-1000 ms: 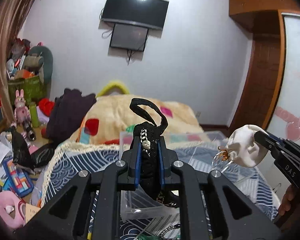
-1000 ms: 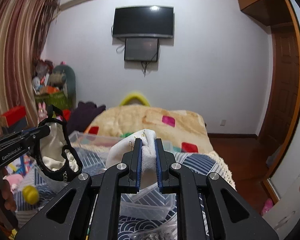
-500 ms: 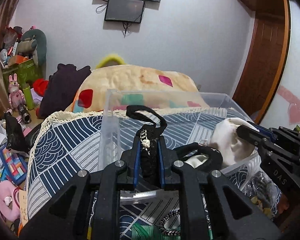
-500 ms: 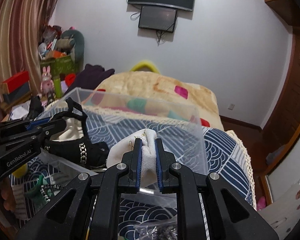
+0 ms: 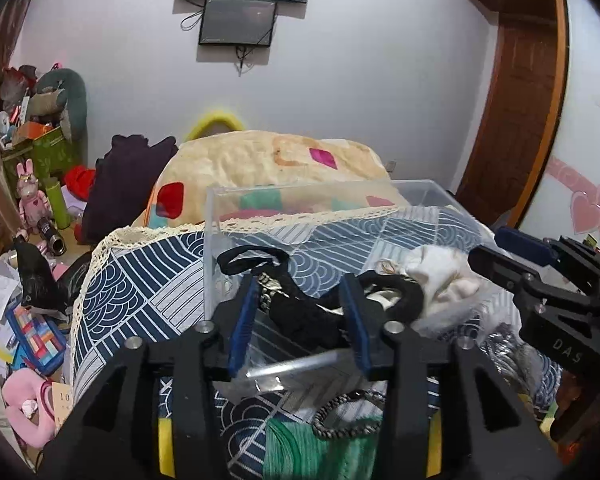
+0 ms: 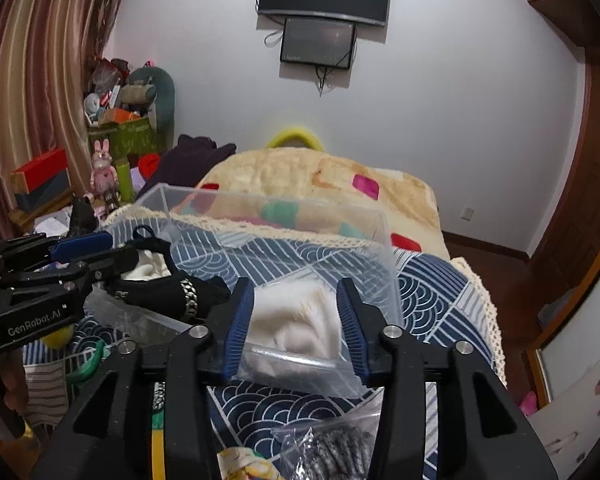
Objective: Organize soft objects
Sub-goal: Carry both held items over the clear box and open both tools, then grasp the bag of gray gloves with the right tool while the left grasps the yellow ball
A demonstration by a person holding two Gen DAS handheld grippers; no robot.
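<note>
A clear plastic box (image 5: 300,196) stands on the blue patterned bed cover. A black soft piece with a chain (image 5: 300,312) lies inside it, between the spread fingers of my open left gripper (image 5: 298,320). A white soft piece (image 6: 296,320) lies in the box's right part, between the spread fingers of my open right gripper (image 6: 296,316). The white piece (image 5: 440,276) and the right gripper (image 5: 540,280) also show in the left wrist view. The box (image 6: 276,204), the black piece (image 6: 168,292) and the left gripper (image 6: 60,264) show in the right wrist view.
A cream blanket (image 5: 276,160) lies beyond the box. A green cloth with a braided cord (image 5: 324,440) lies in front of it. A clear bag of dark items (image 6: 332,444) lies near the right gripper. Toys and clutter (image 5: 28,280) cover the floor at left.
Both grippers came down over the box and opened. The black piece and the white piece dropped out of the fingers and now lie inside the box.
</note>
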